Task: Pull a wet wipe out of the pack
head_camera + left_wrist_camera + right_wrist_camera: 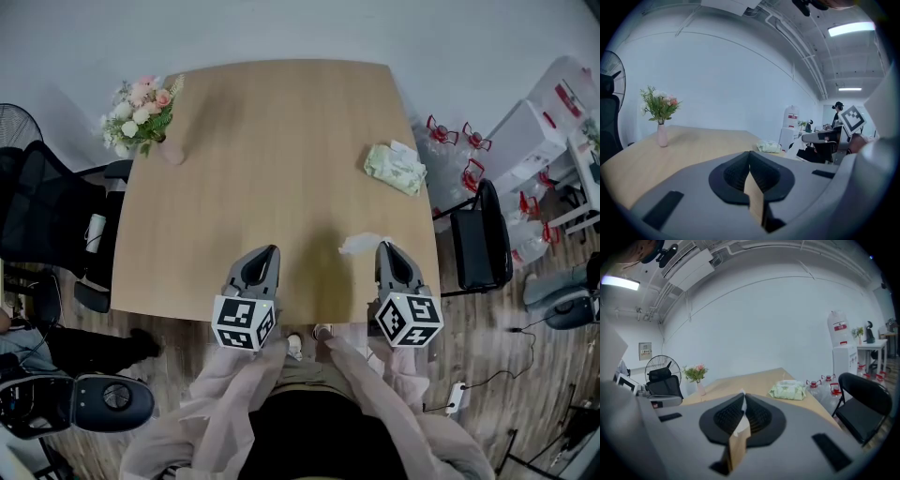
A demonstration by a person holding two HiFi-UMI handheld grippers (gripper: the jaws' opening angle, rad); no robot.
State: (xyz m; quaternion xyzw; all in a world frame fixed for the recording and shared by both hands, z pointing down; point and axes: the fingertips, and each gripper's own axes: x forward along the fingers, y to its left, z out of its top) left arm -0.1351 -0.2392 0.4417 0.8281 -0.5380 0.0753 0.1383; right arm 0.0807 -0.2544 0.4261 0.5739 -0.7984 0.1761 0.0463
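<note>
The pale green wet wipe pack [395, 167] lies on the wooden table [253, 150] near its right edge, and it also shows in the right gripper view [788, 390] and the left gripper view [768, 146]. A crumpled white wet wipe [363, 245] hangs at the tip of my right gripper [386, 247], well clear of the pack. In the right gripper view the jaws of the right gripper [743, 398] are shut on a white sliver of the wet wipe [741, 426]. My left gripper [270, 251] hovers over the table's near edge, and its jaws [750, 155] are shut with nothing in them.
A pink vase of flowers [141, 114] stands at the table's far left corner. A black office chair [47, 217] and a fan [17, 124] are to the left. A black folding chair [479, 239] and several water bottles [452, 142] stand to the right.
</note>
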